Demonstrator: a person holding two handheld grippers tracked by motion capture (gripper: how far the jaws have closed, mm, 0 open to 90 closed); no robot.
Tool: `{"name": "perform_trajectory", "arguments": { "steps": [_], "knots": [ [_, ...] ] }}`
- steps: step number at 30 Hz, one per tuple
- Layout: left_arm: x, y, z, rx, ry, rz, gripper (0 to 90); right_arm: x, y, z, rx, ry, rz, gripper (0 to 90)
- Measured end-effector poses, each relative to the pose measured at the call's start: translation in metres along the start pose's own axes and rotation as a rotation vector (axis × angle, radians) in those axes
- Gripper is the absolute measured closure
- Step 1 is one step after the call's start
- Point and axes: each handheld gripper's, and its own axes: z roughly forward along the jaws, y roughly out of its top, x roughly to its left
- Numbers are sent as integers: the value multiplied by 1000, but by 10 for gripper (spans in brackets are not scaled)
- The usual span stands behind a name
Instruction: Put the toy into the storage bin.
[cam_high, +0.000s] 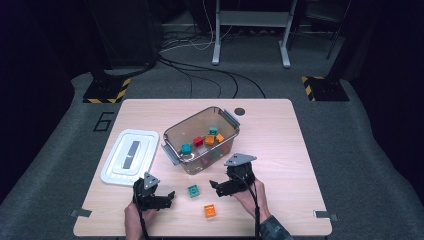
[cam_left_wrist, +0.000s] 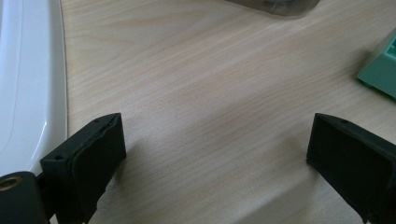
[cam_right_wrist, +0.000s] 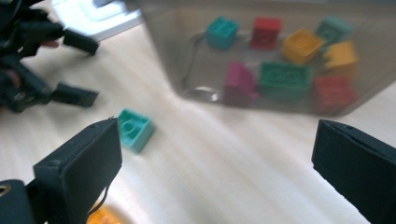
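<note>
Near the front edge of the table (cam_high: 280, 210), between the two hands, lie two loose bricks: a teal brick (cam_high: 194, 190) and, closer to the edge, an orange brick (cam_high: 209, 211). Behind them, toward the middle of the table, stands the clear bin (cam_high: 175, 136) with a handful of coloured bricks already inside, and its white lid (cam_high: 115, 167) lies flat beside it toward the left edge.

The right gripper (cam_high: 215, 186) hangs low just right of the teal brick with its jaws spread wide and nothing between them; its own view shows the teal brick (cam_right_wrist: 135, 129) beside the left jaw rather than centred in the gap. The left gripper (cam_high: 169, 196) rests near the front left corner, jaws also wide and empty, with bare wood between them in the left gripper view.

The step in hand looks like picking up the teal brick to drop it in the bin. To do it well, the right gripper should shift so the brick sits squarely between the jaws, come down until the pads flank its flat sides below the studs, and only then close. Gripping across parallel faces, not corners, should keep it from twisting out. The orange brick lies close by, so the approach should avoid nudging it.
</note>
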Motion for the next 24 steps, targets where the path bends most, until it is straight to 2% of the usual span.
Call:
{"name": "perform_trajectory", "arguments": {
  "steps": [6,15,17,24],
  "knots": [
    [0,0,0,0,0,0,41,17,-17,11,41,38,0,7],
    [0,0,0,3,0,1,42,39,-30,25,80,65,13,4],
    [0,0,0,0,1,1,42,44,-33,29,88,72,-1,5],
    [0,0,0,3,0,1,42,51,-45,37,135,60,-20,11]
  ]
}}
